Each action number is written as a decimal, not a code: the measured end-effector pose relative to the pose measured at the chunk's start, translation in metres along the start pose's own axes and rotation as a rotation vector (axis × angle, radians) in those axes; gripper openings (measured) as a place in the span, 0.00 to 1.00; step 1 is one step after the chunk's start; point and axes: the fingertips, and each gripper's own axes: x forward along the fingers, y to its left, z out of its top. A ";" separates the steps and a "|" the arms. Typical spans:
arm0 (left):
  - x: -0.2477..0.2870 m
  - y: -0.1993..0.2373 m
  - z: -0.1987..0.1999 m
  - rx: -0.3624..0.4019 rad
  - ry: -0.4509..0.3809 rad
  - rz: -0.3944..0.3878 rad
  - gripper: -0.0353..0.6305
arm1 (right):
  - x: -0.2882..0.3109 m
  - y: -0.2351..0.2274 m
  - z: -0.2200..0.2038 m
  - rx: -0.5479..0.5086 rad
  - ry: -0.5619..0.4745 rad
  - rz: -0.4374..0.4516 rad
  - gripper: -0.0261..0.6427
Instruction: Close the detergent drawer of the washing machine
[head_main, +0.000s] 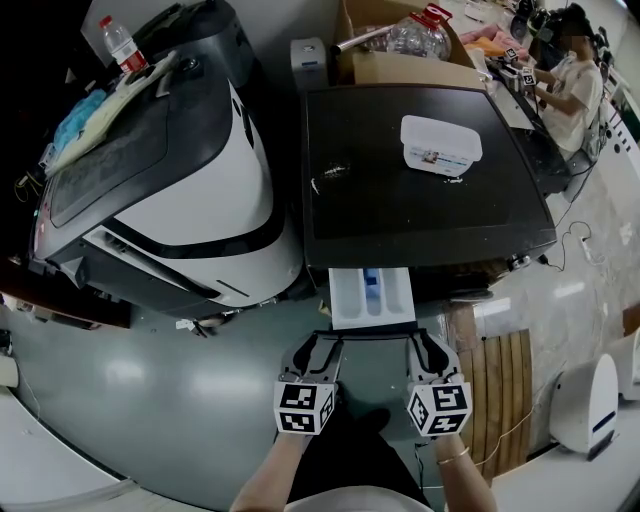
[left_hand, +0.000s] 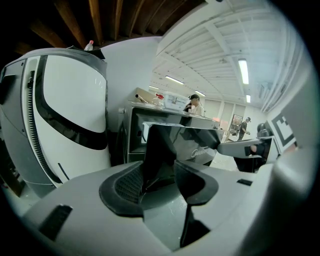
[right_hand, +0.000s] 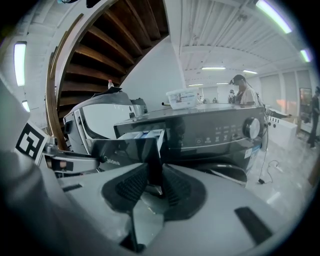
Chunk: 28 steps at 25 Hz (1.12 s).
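Observation:
The dark washing machine (head_main: 420, 200) stands ahead of me with its white detergent drawer (head_main: 372, 295) pulled out toward me. My left gripper (head_main: 318, 350) is at the left end of the drawer's dark front panel, and my right gripper (head_main: 428, 350) is at the right end. In the left gripper view the glossy panel (left_hand: 165, 145) runs between the pads of the left gripper (left_hand: 160, 182), which is shut on it. The right gripper view shows the open drawer (right_hand: 142, 136) and the right gripper (right_hand: 152, 185) clamped on the panel's edge.
A large white and grey machine (head_main: 170, 180) stands close on the left with a bottle (head_main: 122, 45) on top. A white plastic box (head_main: 440, 142) lies on the washer's lid, a cardboard box (head_main: 400, 60) behind it. A person (head_main: 575, 80) sits far right. Wooden slats (head_main: 505, 390) cover the floor at right.

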 end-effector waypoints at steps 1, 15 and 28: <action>0.001 0.001 0.001 0.000 -0.001 0.000 0.33 | 0.001 0.000 0.001 -0.002 0.000 0.000 0.18; 0.013 0.008 0.011 0.009 -0.008 0.004 0.33 | 0.015 -0.002 0.010 0.005 -0.006 -0.011 0.18; 0.027 0.017 0.020 0.009 -0.013 0.011 0.33 | 0.031 -0.005 0.019 0.003 -0.007 -0.020 0.18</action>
